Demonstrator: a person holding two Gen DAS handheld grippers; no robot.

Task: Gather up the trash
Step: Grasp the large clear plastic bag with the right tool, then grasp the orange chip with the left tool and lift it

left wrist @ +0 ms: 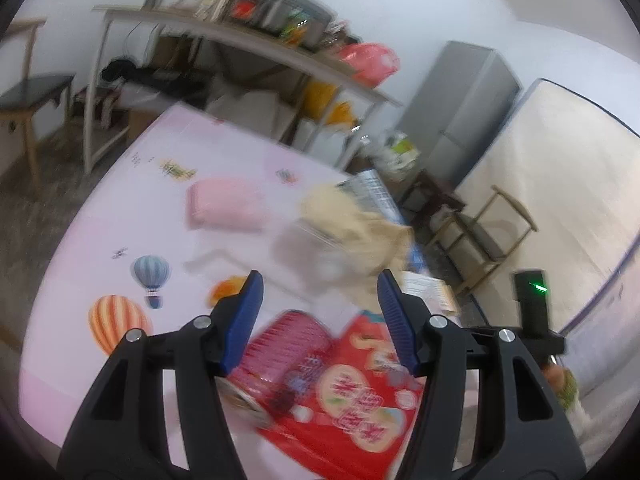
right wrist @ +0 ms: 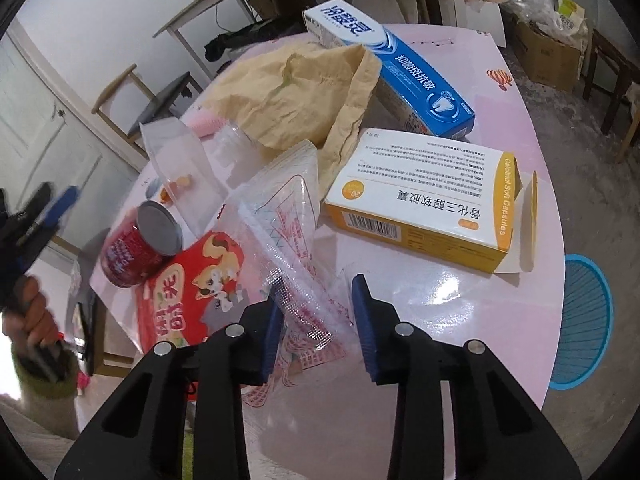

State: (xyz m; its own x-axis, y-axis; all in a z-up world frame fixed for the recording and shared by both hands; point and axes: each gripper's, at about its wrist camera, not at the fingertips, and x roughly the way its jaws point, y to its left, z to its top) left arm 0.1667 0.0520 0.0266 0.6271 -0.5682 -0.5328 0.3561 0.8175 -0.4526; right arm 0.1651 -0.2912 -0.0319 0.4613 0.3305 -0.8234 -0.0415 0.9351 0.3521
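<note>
Right gripper (right wrist: 318, 330): blue pads partly apart, w/ a crinkled clear plastic bag (right wrist: 288, 248) (red print) lying between them; left pad touches the film, right pad stands just clear of it, so no firm grip is visible. Left gripper (left wrist: 320, 320): jaws wide apart, nothing between the pads, held above the table w/ the view badly blurred; in the right wrist view it shows at far left (right wrist: 48, 208), gripped by a hand (right wrist: 34, 312) in a light green sleeve. Trash is spread over a round pink table (right wrist: 480, 312) w/ balloon prints. Red can (right wrist: 138, 244) stands upright near the table edge, touching a flat red snack packet (right wrist: 180, 300) beside it. Plastic bag overlaps that packet. Behind the bag: a clear plastic cup (right wrist: 184, 168), tipped, and a crumpled tan paper bag (right wrist: 296, 92). Blue-white toothpaste box (right wrist: 400, 72) lies at the far side, partly under the paper bag. Yellow-white medicine box (right wrist: 424, 204) lies flat right of the plastic bag, one end flap open. Blue basket (right wrist: 584, 320) sits on the floor, just beside the table's right edge. Pink pouch (left wrist: 226, 204) lies farther back on the table.
</note>
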